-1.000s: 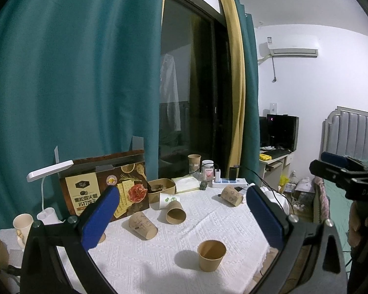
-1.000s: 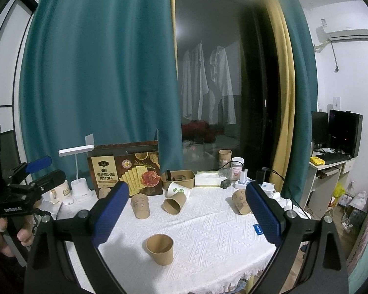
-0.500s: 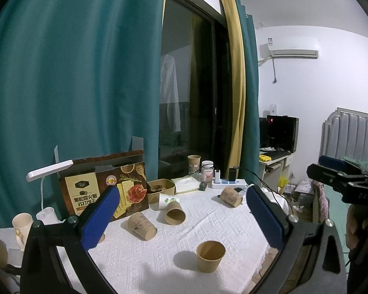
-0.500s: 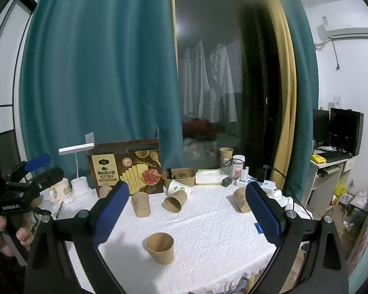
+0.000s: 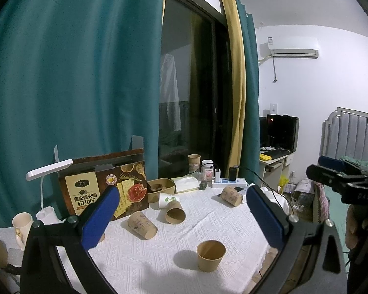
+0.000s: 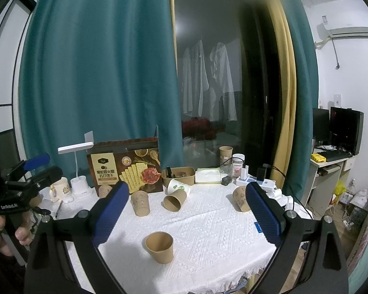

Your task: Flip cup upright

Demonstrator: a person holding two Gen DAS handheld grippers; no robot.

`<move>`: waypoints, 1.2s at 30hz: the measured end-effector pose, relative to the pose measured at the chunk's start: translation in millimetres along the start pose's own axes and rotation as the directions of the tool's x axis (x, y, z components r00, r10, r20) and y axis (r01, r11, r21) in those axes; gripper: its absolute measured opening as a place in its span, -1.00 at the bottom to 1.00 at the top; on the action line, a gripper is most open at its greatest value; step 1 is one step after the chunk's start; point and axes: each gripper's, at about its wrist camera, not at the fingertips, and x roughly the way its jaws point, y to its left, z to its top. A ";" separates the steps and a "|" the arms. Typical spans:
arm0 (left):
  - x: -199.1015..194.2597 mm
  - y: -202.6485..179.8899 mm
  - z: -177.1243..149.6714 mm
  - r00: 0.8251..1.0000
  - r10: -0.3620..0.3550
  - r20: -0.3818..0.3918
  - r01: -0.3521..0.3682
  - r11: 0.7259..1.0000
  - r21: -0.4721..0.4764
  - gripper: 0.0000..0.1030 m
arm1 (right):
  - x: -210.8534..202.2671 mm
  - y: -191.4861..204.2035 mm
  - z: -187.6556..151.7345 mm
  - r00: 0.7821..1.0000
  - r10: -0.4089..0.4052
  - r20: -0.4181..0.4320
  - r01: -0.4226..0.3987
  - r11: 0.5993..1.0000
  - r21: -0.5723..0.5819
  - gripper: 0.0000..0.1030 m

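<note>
Several brown paper cups are on a white-clothed table (image 5: pixel 159 264). One cup (image 5: pixel 211 251) stands upright near the front edge; it also shows in the right wrist view (image 6: pixel 159 247). Others lie on their sides: a printed cup (image 5: pixel 142 226), a plain cup (image 5: pixel 175 212) with its mouth toward me, and a printed cup (image 5: pixel 231 196) at the right. In the right wrist view, one printed cup (image 6: pixel 140 203) looks mouth-down, the plain cup (image 6: pixel 174 201) and right cup (image 6: pixel 241 198) lie tipped. My left gripper (image 5: pixel 181 218) and right gripper (image 6: pixel 186 215) are open and empty, held back from the table.
A cracker box (image 5: pixel 105 186), a white desk lamp (image 5: pixel 49 171), a mug (image 5: pixel 20 223), a brown tray (image 5: pixel 160 188), a tissue pack (image 5: pixel 186 183) and a power strip (image 5: pixel 229 183) line the table's back. A white cup (image 6: pixel 179 186) lies there. Desk and monitor (image 6: pixel 346 129) stand right.
Both grippers drifted slightly; the views shift a little. No cup has moved and both grippers stay open.
</note>
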 end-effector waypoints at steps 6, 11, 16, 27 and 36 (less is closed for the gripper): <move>0.8 -0.2 0.2 1.000 -0.003 0.003 0.003 1.000 -0.003 1.00 | -0.3 -1.4 -0.5 1.000 0.000 -0.001 0.000 1.000 -0.001 0.84; 1.6 -0.3 0.1 1.000 -0.004 0.003 0.004 1.000 -0.003 1.00 | 0.1 -2.3 -1.1 1.000 0.000 -0.002 0.000 1.000 -0.001 0.84; 1.4 -1.3 -0.4 1.000 -0.005 0.005 0.005 1.000 -0.001 1.00 | 0.1 -2.8 -1.5 1.000 0.000 -0.004 0.000 1.000 -0.001 0.84; 2.0 -5.7 -1.7 1.000 -0.010 0.003 0.010 1.000 -0.001 1.00 | -0.8 -10.8 -4.7 1.000 -0.005 -0.010 0.005 1.000 0.003 0.84; 2.1 -7.8 -2.4 1.000 -0.014 0.000 0.014 1.000 0.000 1.00 | 0.1 -11.3 -4.2 1.000 -0.004 -0.012 0.004 1.000 0.004 0.84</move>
